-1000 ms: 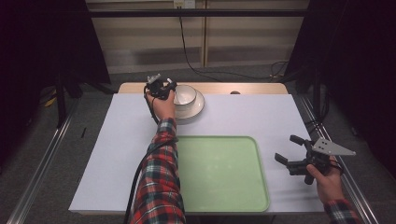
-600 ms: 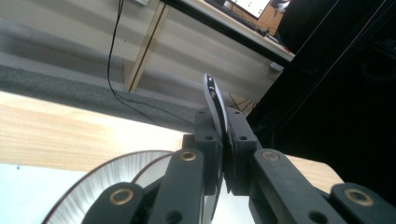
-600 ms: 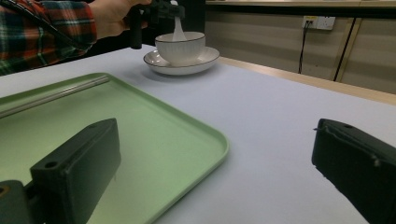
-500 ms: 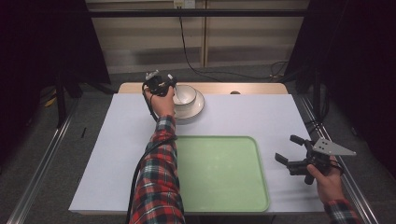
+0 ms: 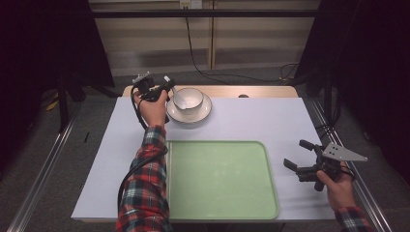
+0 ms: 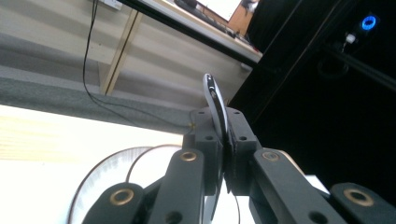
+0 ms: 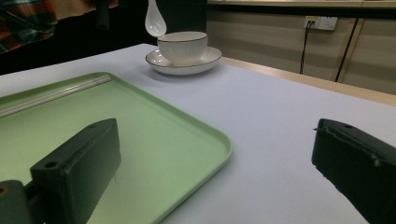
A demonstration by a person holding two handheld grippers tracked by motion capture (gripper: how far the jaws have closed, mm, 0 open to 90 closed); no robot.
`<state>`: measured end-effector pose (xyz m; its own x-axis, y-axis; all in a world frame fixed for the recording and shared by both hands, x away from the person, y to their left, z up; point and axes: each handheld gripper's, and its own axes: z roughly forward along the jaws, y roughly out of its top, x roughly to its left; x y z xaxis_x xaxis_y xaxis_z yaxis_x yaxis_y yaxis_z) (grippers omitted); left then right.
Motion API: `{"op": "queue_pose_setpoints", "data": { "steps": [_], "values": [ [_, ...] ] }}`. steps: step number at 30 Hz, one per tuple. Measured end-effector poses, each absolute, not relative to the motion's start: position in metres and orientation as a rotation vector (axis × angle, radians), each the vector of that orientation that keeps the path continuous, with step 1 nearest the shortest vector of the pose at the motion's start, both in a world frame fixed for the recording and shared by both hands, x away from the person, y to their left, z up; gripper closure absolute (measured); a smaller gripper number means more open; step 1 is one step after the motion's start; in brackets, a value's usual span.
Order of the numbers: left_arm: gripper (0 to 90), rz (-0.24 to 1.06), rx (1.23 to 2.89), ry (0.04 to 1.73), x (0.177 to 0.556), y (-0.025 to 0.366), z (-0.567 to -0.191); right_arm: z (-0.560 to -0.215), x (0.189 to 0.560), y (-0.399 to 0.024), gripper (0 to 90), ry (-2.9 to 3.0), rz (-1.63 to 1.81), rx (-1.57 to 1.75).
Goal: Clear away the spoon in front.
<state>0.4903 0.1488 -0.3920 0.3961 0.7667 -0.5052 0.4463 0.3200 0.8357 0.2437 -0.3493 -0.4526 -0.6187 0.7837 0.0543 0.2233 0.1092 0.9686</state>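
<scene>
While the left gripper (image 5: pixel 162 89) is pinching a white spoon (image 5: pixel 175 95) by its handle at the far left of the table (image 5: pixel 270 118), the spoon's bowl is hanging just above the near rim of the cup (image 5: pixel 189 98) on its saucer (image 5: pixel 205 112). Its long axis is slanting down toward the cup. Well apart, the right gripper (image 5: pixel 299 155) is waiting beside the green tray (image 5: pixel 222 179), jaws spread wide and holding nothing.

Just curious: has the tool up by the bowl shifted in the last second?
Barely: the left tool, gripping the spoon, stays beside the bowl at the table's far edge.
</scene>
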Motion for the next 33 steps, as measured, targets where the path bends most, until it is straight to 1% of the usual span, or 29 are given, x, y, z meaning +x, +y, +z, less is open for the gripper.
{"op": "queue_pose_setpoints", "data": {
  "steps": [2,4,9,12,17,19,25,33],
  "values": [
    [85.9,0.271,1.289,1.235,0.485,0.152,-0.389,-0.452,0.244,-0.35,0.6,1.914,1.529,0.973],
    [85.9,0.25,1.307,1.215,0.48,0.156,-0.386,-0.452,0.244,-0.351,0.6,1.925,1.533,0.969],
    [85.9,0.252,1.343,1.201,0.466,0.16,-0.381,-0.453,0.244,-0.35,0.6,1.913,1.525,0.974],
    [85.9,0.227,1.373,1.183,0.457,0.162,-0.38,-0.453,0.244,-0.349,0.6,1.921,1.527,0.971],
    [85.9,0.188,1.442,1.164,0.443,0.165,-0.383,-0.452,0.244,-0.349,0.6,1.927,1.531,0.965],
    [85.9,0.153,1.464,1.153,0.436,0.165,-0.384,-0.453,0.244,-0.349,0.6,1.92,1.531,0.976],
    [85.9,0.084,1.489,1.14,0.422,0.168,-0.391,-0.453,0.244,-0.347,0.6,1.913,1.526,0.98],
    [86.0,0.034,1.548,1.119,0.403,0.168,-0.399,-0.454,0.244,-0.347,0.6,1.921,1.529,0.977]
  ]
}}
